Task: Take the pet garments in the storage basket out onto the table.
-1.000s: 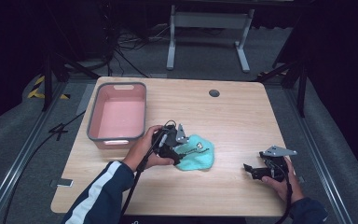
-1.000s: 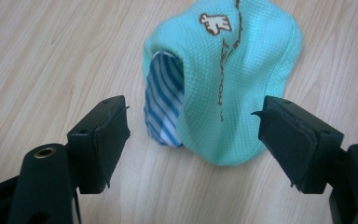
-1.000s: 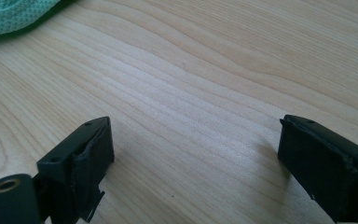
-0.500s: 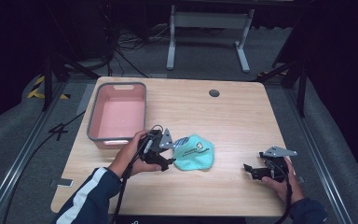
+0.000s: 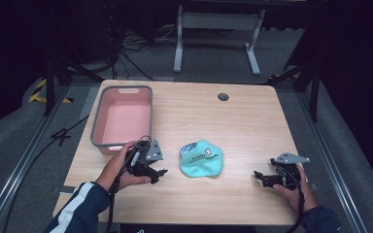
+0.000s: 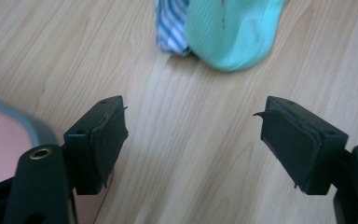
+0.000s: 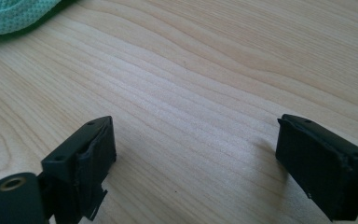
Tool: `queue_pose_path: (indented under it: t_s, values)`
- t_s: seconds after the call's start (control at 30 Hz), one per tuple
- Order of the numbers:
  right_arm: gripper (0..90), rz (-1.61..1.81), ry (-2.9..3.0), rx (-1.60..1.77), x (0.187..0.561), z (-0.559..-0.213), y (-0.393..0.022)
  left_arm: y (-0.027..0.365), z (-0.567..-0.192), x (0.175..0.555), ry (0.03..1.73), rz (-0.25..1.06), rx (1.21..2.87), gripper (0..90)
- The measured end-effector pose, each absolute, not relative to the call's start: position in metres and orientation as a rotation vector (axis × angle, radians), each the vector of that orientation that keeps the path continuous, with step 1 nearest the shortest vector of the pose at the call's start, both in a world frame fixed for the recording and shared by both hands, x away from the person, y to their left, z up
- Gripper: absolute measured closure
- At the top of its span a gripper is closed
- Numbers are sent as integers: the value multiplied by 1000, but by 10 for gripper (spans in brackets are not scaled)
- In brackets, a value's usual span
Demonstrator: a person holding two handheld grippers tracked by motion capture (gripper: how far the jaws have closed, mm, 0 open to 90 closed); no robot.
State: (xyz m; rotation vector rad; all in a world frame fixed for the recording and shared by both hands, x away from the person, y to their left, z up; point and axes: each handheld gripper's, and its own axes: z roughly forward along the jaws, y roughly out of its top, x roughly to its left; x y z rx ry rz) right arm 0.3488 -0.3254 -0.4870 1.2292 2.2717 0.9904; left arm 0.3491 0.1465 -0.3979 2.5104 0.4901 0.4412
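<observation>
A crumpled mint-green cloth (image 5: 201, 158) lies on the wooden table (image 5: 233, 121), with a blue-and-white striped piece (image 5: 188, 148) tucked at its left edge. My left gripper (image 5: 160, 174) rests low over the table just left of the cloth, apart from it. In the left gripper view its jaws stand open (image 6: 191, 135) over bare wood, the cloth (image 6: 228, 32) and the striped piece (image 6: 172, 28) ahead of them. My right gripper (image 5: 260, 177) sits near the front right, pointing left toward the cloth. Its jaws are open (image 7: 196, 154) with nothing between them, and the cloth's edge (image 7: 14, 16) shows far ahead.
A pink bin with a grey rim (image 5: 150, 116) stands at the left of the table, close behind my left hand; its corner (image 6: 0, 144) shows beside the left jaw. A dark round grommet (image 5: 223, 96) sits near the far edge. Cables and a metal stand lie beyond the table.
My left gripper has drawn back to the left from the cloth, which stays on the table. The right gripper has not moved.
</observation>
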Motion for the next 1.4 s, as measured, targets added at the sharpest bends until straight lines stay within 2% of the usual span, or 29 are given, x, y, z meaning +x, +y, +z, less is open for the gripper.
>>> queue_pose_path:
  t_s: [0.7, 1.03, 1.4]
  values:
    - [131, 996, 2275, 1229, 337, -487, -328, 229, -424, 333, 634, 541, 2454, 208]
    - [136, 998, 2276, 1221, 335, -487, -329, 260, -446, 326, 765, 568, 2453, 192]
    - [136, 995, 2274, 1227, 335, -487, -329, 303, -459, 314, 892, 471, 2294, 191]
